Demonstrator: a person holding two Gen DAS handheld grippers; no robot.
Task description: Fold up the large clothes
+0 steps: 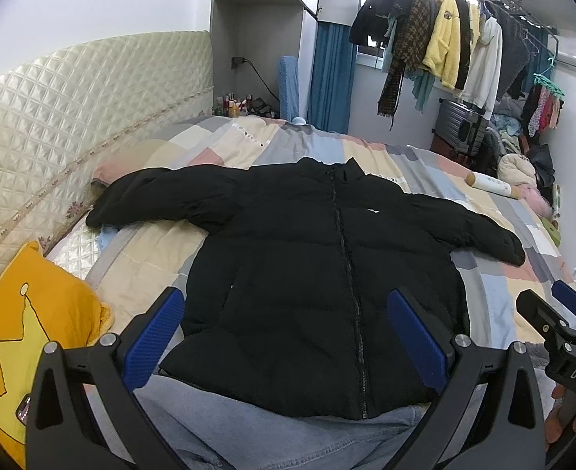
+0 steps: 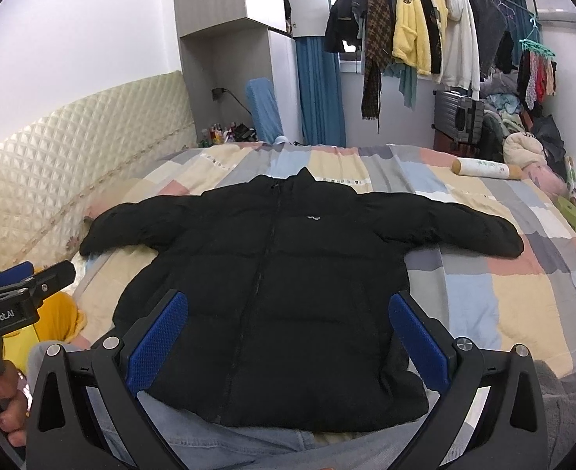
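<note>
A black puffer jacket (image 1: 307, 258) lies flat and zipped on the patchwork bed (image 1: 217, 145), collar away from me, both sleeves spread out sideways. It also shows in the right wrist view (image 2: 288, 274). My left gripper (image 1: 288, 305) is open and empty, held above the jacket's hem. My right gripper (image 2: 288, 305) is open and empty, also above the hem. Each gripper shows at the edge of the other's view: the right one (image 1: 562, 313) and the left one (image 2: 25, 286).
A yellow pillow (image 1: 25, 325) lies at the bed's left. A quilted headboard (image 1: 53, 117) runs along the left. A cream bolster (image 2: 483, 168) lies at the far right. Clothes hang on a rack (image 2: 425, 27) behind the bed. Blue jeans (image 1: 248, 423) show below the hem.
</note>
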